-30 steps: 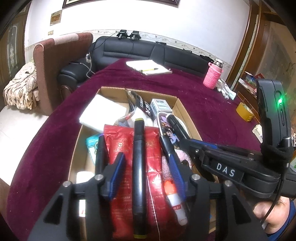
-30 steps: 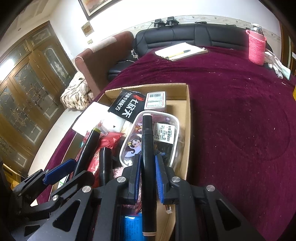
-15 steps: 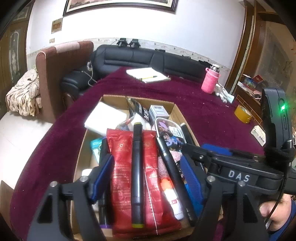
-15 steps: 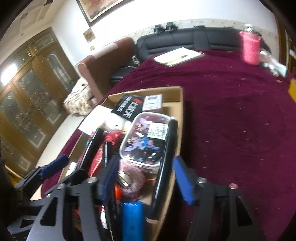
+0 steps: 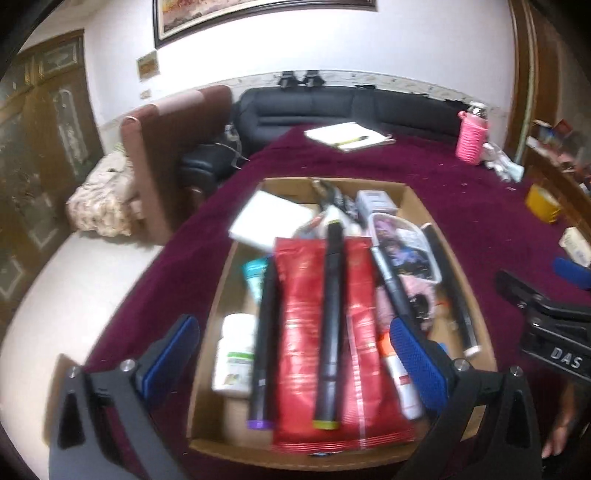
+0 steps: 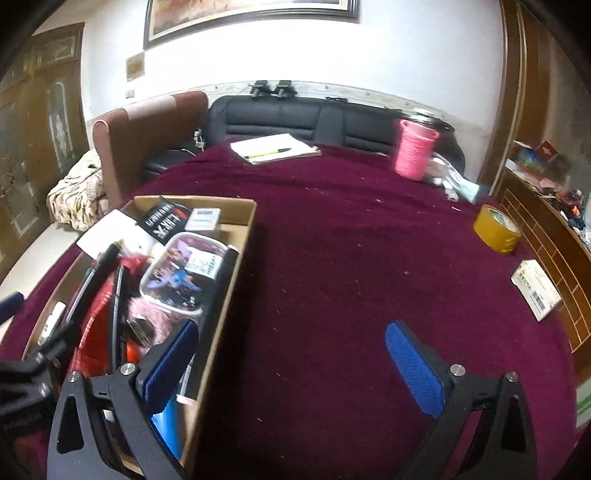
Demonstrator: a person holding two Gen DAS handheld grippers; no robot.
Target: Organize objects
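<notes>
A home living room — black leather sofa [image 6: 325,118] at twelve o'clock, framed painting [image 6: 251,14] above it, carved wooden doors [image 6: 40,122] at nine

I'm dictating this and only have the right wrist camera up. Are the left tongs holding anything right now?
Observer: No. The left tongs are open and empty above the cardboard box.
Operator: What's directly under them?
Observer: A black marker with a yellow-green cap, lying lengthwise on a red pouch.
Operator: Any other marker on that side?
Observer: Yes, a purple-capped marker lies along the pouch's left edge, beside a white bottle.
</notes>
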